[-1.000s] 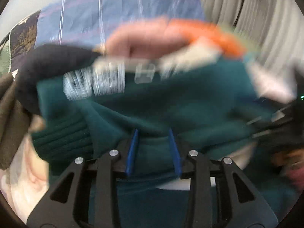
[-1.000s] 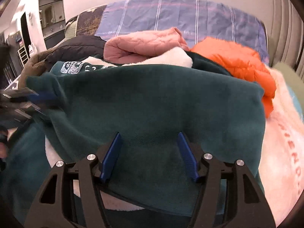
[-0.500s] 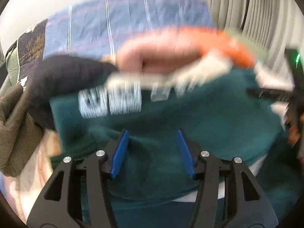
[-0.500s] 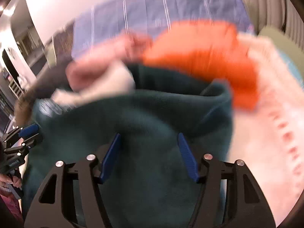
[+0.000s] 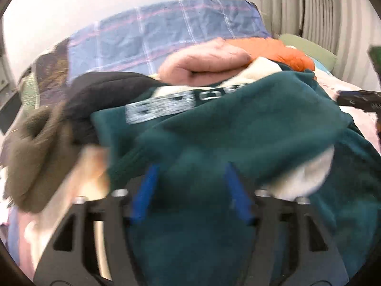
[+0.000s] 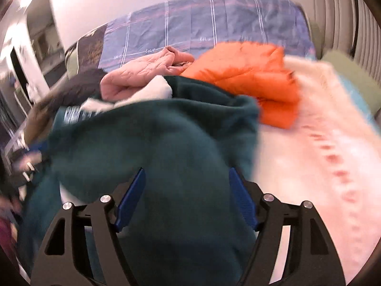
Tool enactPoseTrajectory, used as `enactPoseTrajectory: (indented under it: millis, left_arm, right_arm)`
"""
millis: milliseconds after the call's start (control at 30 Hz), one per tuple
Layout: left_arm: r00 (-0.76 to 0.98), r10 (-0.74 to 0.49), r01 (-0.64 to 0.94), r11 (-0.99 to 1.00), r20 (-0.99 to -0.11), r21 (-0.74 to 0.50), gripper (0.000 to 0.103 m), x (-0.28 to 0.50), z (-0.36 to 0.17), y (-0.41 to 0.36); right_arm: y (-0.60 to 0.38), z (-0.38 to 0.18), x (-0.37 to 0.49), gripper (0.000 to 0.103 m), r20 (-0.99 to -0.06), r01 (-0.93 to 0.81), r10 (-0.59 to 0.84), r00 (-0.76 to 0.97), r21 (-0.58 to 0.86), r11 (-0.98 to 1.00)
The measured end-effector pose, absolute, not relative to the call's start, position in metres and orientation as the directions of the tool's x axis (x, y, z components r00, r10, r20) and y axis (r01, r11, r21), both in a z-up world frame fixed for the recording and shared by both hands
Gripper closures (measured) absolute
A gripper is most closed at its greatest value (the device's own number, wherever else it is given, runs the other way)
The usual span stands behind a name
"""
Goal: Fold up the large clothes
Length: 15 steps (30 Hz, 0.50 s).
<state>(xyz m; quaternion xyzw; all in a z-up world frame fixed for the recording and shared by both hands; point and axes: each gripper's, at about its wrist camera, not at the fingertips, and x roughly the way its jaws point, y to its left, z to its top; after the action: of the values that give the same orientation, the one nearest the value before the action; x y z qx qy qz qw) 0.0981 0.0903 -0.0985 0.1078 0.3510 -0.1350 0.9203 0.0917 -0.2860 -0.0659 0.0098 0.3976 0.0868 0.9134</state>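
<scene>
A dark green fleece sweatshirt (image 5: 238, 124) with white printed lettering (image 5: 162, 107) and a white lining lies bunched on the bed, folded over itself. My left gripper (image 5: 190, 166) hovers over its near left part. The jaws are opening and stand wide, with cloth lying below them and neither pad pressing on it. My right gripper (image 6: 187, 170) is over the sweatshirt's (image 6: 154, 138) right part. Its jaws are opening too, with green fleece bulging between the blue fingers (image 6: 133, 195). Both views are blurred by motion.
Behind the sweatshirt lie a pink quilted jacket (image 6: 140, 71), an orange puffer jacket (image 6: 245, 78), a black garment (image 5: 104, 90) and an olive-brown one (image 5: 35, 155). A pale pink blanket (image 6: 321, 143) covers the bed on the right. A blue plaid cover (image 5: 166, 31) lies at the head.
The left jaws went from pinching a fold of the green sweatshirt to wide apart, letting it go. Both grippers drew back and rose slightly. The right jaws widened a little.
</scene>
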Motion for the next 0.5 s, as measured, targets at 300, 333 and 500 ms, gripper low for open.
enactPoseTrajectory:
  millis: [300, 333, 500]
  left_arm:
    - [0.539, -0.125, 0.189, 0.982, -0.833, -0.024, 0.022, 0.028, -0.154, 0.204]
    - [0.537, -0.194, 0.19, 0.976, -0.821, -0.106, 0.022, 0.018, -0.157, 0.215]
    - [0.509, -0.324, 0.236, 0.943, -0.797, -0.233, 0.022, -0.015, -0.164, 0.223]
  right_arm:
    - [-0.369, -0.11, -0.008, 0.031, -0.79, 0.039, 0.216, 0.574, 0.29, 0.956]
    - [-0.372, -0.116, -0.016, 0.033, -0.788, 0.047, 0.249, 0.563, 0.332, 0.942]
    - [-0.353, -0.129, -0.043, 0.034, -0.788, 0.005, 0.319, 0.526, 0.378, 0.926]
